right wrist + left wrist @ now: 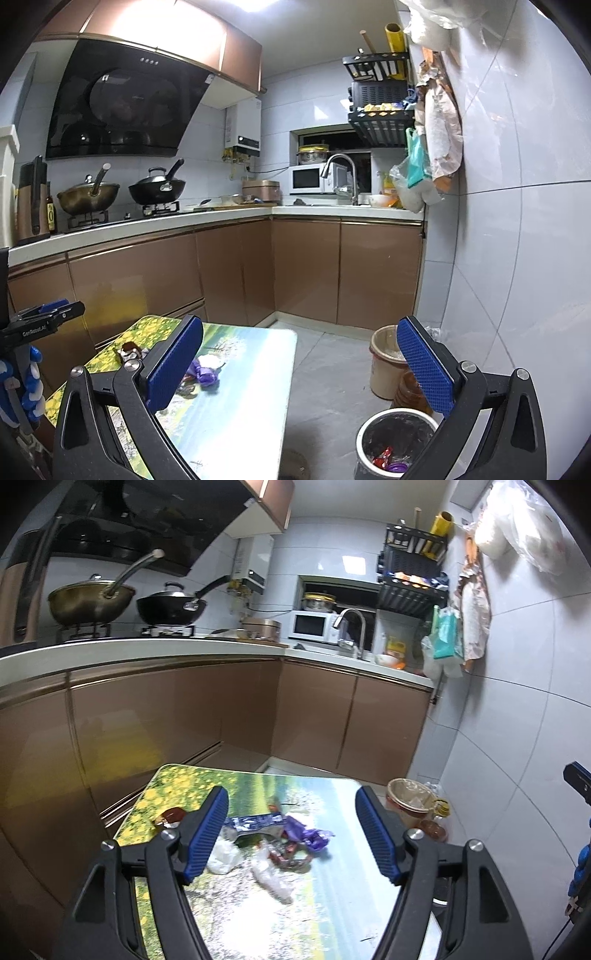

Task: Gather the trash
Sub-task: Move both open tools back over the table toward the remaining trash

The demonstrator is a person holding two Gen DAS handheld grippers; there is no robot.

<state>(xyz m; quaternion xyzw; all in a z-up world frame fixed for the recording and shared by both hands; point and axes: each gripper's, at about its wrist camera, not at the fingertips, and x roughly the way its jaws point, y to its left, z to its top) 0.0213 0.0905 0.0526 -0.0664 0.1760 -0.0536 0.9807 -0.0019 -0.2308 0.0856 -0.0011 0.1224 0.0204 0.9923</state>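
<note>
We hold our left gripper point(291, 834) wide open above a small table point(332, 897) printed with a flowery landscape. Between and beyond its blue pads point(207, 834) lies a heap of trash: a blue-and-white wrapper point(255, 821), a crumpled purple wrapper point(308, 834), clear plastic bits point(271, 877) and a brown packet point(171, 816). A lined beige bin point(408, 799) stands just past the table's right edge.

Left tool point(291, 834) is held forward and tilted downward, its blue-padded fingers point(207, 836) spread wide with nothing between them; right tool point(301, 365) likewise gapes wide and empty, angled slightly down
</note>
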